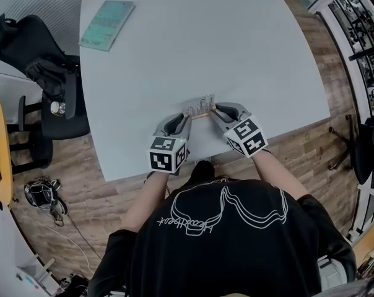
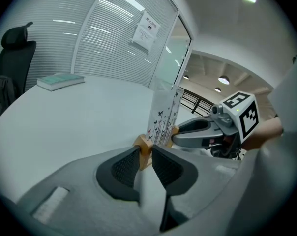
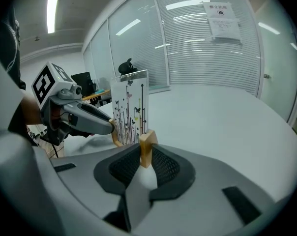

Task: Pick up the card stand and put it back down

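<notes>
Wooden base ends are what both grippers hold. The card stand sits low in the middle of the head view, near the table's near edge. The left gripper is clamped on its left end and the right gripper on its right end. In the left gripper view the dark pads of the left gripper press on a corner of the wooden base. The clear panel with its butterfly print rises upright just beyond. In the right gripper view the right gripper pinches the opposite wooden end the same way. The step in hand appears to be the pick-up, with the grasp made on both sides. Whether the base has left the table cannot be told from these views. The next move likely calls for both grippers to rise together and level, so the upright panel neither tips nor slides in its slot. An even descent would follow, with the grip released only once the base rests flat. By count there is one card stand made of one wooden base and one clear panel, and two grippers. There is also one table, one greenish book at the upper left of the head view, and one black chair at the left edge. One paper notice hangs on the glass wall.
</notes>
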A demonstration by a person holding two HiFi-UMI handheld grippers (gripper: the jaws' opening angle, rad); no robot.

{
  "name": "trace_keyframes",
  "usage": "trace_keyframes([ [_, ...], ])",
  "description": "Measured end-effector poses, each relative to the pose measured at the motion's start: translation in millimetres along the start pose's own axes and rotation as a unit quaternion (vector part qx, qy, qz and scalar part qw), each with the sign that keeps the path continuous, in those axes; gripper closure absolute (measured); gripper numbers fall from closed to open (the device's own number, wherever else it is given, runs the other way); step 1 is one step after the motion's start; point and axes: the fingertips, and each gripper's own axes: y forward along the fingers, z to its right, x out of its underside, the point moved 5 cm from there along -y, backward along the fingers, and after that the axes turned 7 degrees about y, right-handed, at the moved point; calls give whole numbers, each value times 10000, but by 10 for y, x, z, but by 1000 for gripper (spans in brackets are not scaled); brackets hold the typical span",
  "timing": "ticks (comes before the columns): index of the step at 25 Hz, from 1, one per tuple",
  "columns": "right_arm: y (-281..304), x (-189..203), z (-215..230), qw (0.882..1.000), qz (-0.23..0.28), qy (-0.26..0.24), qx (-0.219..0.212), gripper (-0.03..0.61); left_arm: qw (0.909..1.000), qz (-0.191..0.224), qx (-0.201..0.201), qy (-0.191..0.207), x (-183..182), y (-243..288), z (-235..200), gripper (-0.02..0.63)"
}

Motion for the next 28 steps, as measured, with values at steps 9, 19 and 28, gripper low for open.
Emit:
trace_keyframes([
  [9, -185, -41, -7, 9993, 273, 266, 20, 462, 9998, 152, -136, -59, -44, -128, 17, 509],
  [19, -1294, -357, -404, 9900, 1253, 440, -474, 511, 9908, 1199, -87, -627, -345, -1009, 639, 485],
  [28, -2254, -367, -1008, 9758, 1914, 76, -1056, 569, 9793, 1994, 339, -90, -564, -1813, 1685, 551],
])
